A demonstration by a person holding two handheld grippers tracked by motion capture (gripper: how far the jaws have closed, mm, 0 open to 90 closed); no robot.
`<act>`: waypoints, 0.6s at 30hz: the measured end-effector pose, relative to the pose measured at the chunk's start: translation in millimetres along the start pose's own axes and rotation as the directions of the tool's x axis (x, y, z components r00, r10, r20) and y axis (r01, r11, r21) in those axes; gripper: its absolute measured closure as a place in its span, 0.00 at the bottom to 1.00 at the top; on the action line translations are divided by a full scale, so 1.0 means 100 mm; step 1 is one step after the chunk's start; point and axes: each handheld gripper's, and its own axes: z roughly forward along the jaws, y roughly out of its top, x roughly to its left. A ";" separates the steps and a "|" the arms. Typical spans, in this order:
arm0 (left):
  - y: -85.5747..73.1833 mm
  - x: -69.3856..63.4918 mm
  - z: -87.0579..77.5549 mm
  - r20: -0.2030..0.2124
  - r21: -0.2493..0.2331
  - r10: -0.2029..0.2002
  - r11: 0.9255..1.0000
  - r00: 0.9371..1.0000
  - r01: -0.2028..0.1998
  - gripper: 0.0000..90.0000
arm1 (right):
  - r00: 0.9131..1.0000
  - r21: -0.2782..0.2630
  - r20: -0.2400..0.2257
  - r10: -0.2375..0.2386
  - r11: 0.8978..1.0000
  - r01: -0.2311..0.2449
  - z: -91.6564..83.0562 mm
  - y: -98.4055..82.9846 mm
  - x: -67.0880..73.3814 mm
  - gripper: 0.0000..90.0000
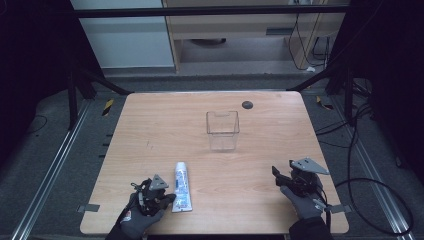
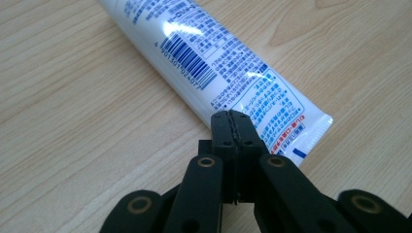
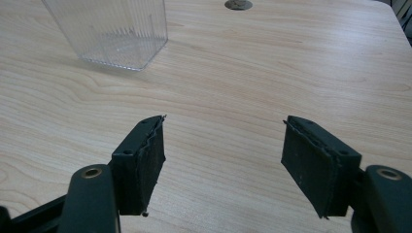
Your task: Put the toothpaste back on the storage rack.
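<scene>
Two gloved hands, low at the near edge.
The left gripper (image 2: 232, 116) has its jaws pressed together, tips pointing forward; the right gripper (image 3: 223, 160) is held level, jaws spread wide apart, nothing between them.

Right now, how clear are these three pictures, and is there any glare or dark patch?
High view: the table is evenly lit, the room around it nearly black, and the clear box looks faint. Left gripper view: white glare streaks cross the tube, yet its barcode stays sharp. Right gripper view: the wood grain is crisp, with a soft shadow beside the box.
</scene>
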 end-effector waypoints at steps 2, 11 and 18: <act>0.02 -0.03 0.01 0.001 0.000 0.009 1.000 1.000 -0.009 1.00 | 1.000 0.000 0.000 -0.001 1.000 0.001 0.00 0.00 -0.01 0.35; 0.10 -0.14 0.10 0.015 -0.009 0.032 0.999 0.999 -0.032 1.00 | 1.000 0.012 0.000 0.026 1.000 -0.026 0.01 -0.01 -0.04 0.34; 0.23 -0.21 0.22 0.037 -0.025 0.037 0.999 0.999 -0.036 1.00 | 1.000 0.015 0.003 0.026 1.000 -0.026 0.02 -0.01 -0.07 0.32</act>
